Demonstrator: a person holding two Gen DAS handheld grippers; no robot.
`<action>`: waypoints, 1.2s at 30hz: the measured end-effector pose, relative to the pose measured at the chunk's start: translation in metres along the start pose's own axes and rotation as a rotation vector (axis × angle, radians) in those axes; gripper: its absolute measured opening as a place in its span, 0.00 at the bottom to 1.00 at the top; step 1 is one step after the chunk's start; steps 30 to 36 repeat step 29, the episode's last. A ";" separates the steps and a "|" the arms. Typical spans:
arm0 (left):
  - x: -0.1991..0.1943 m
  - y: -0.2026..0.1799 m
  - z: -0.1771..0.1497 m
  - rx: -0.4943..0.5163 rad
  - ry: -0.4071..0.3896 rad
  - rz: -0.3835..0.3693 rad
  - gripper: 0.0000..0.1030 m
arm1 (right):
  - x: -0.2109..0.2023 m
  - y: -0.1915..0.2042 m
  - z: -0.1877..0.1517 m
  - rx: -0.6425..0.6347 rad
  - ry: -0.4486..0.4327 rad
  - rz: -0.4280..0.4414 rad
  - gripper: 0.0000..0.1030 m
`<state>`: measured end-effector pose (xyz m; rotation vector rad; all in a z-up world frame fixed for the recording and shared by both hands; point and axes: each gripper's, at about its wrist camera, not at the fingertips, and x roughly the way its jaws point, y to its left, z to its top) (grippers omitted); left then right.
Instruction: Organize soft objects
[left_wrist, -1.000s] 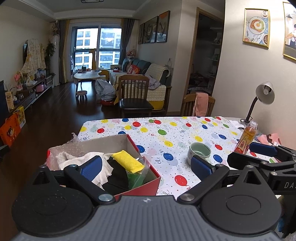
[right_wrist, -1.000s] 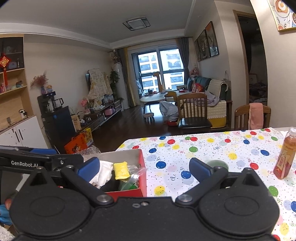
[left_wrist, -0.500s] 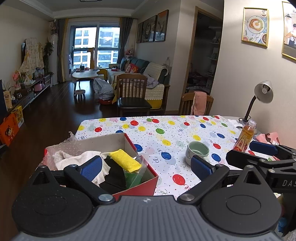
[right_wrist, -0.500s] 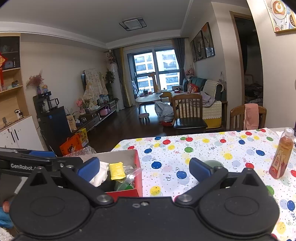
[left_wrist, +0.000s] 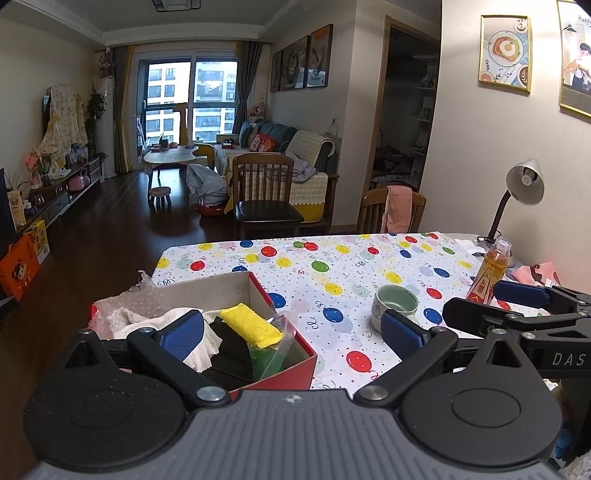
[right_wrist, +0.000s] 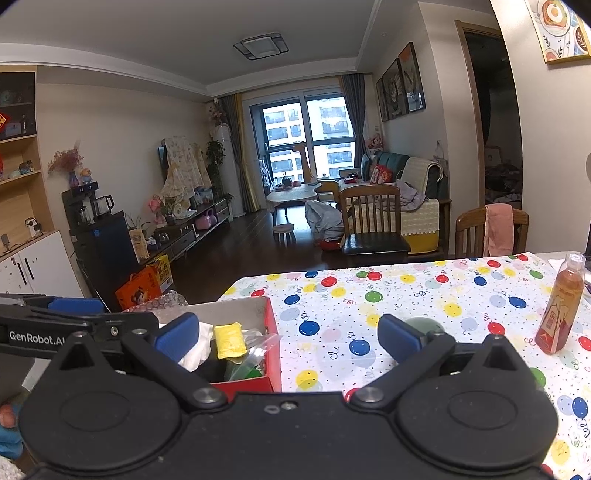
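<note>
From the left wrist camera, the left gripper (left_wrist: 291, 330) hangs over the near edge of the table (left_wrist: 369, 266), its blue pads spread wide with nothing between them. Below its left finger sits a red cardboard box (left_wrist: 291, 373), already packed with soft things: a yellow sponge (left_wrist: 251, 325) lies on top, a white cloth (left_wrist: 162, 317) bunches beside it, something black (left_wrist: 229, 350) is underneath, and a clear plastic bag with green inside (left_wrist: 275, 354) leans at the near corner. Bubble wrap (left_wrist: 122, 302) spills over the box's far left side. On the balloon-print tablecloth to the right stands a green-lined mug (left_wrist: 395, 306), just past the right pad. Further right are an orange drink bottle (left_wrist: 489, 273) and a desk lamp (left_wrist: 521, 192), with the right gripper (left_wrist: 517, 306) reaching in from that side.

From the right wrist camera, the right gripper (right_wrist: 288, 332) is likewise released, empty and wide. The red box (right_wrist: 271, 332) lies under its left finger, the yellow sponge (right_wrist: 229, 339) upright among the cloths, and the bottle (right_wrist: 561, 306) stands well to the right. The left gripper (right_wrist: 74, 314) juts in from the left edge.
</note>
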<state>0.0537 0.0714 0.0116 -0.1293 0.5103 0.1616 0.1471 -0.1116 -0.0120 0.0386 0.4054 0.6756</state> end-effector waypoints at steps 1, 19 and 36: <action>0.000 0.000 0.000 0.000 -0.002 0.000 1.00 | 0.000 0.000 0.000 0.000 -0.001 0.000 1.00; 0.001 0.002 -0.001 -0.001 0.002 0.007 1.00 | 0.006 0.003 -0.002 -0.007 0.014 0.014 1.00; 0.002 0.001 -0.002 -0.008 0.005 0.006 1.00 | 0.004 0.002 -0.001 -0.010 0.018 0.015 1.00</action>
